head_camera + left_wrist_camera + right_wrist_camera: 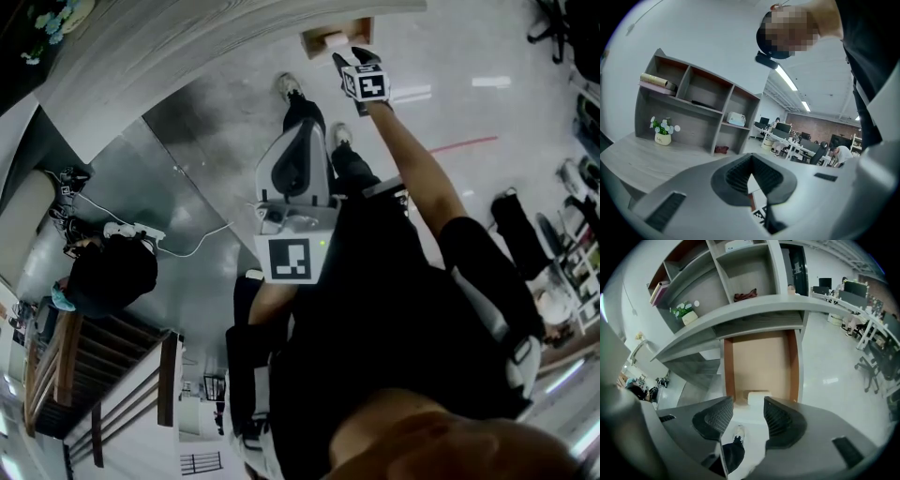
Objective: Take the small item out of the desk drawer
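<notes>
Well, the grey left gripper [751,164] sits close to the person's body, with its jaws pinched together on nothing. Farther out to the right, the grey right gripper [748,413] hangs over the open brown wooden drawer [761,357], its jaws wide apart and gripping nothing. The small white block [758,397] lies at the near end of the drawer, just past the jaw tips.

One open drawer [759,359], one small white item [758,396], one flowerpot [689,317], one shelf unit [745,275]
</notes>
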### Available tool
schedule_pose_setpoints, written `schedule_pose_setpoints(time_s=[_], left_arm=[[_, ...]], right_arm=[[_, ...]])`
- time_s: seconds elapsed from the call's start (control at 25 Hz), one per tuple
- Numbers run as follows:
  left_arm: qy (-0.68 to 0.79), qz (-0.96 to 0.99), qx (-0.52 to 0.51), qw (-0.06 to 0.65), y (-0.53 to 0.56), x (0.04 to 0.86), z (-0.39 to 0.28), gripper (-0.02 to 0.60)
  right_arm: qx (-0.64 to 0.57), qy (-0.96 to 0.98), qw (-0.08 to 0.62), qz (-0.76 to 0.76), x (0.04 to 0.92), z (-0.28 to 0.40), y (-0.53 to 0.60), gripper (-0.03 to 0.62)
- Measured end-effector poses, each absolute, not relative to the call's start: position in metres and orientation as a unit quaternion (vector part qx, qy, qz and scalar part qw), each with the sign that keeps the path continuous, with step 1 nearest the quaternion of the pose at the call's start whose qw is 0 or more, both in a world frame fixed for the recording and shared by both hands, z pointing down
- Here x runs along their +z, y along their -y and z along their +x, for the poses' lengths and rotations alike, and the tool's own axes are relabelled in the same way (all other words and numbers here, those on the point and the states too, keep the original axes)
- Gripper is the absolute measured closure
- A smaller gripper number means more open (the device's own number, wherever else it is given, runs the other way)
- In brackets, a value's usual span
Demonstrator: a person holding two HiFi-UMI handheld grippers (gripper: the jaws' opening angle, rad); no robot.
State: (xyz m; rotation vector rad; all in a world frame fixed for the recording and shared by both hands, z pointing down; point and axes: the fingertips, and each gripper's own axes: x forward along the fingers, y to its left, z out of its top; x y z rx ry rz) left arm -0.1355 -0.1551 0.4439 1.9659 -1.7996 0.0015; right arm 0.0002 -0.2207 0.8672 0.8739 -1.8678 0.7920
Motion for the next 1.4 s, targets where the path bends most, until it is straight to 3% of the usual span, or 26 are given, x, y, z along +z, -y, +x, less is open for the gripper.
schedule_pose_setpoints(time_s=[0.56, 1.4], left_arm=[[0.655, 0.712, 0.003, 0.254, 0.159, 0.462, -0.139, 0.583], [0.653, 0.706, 0.007, 0.275, 0.157, 0.481, -0.155, 0.583]], right_arm=[[0.313, 0.714, 0.509, 0.365, 0.919, 0.014, 0.232, 0.353], [0.338, 0.694, 0.529, 0.352, 0.945, 0.002, 0.227, 0.341]])
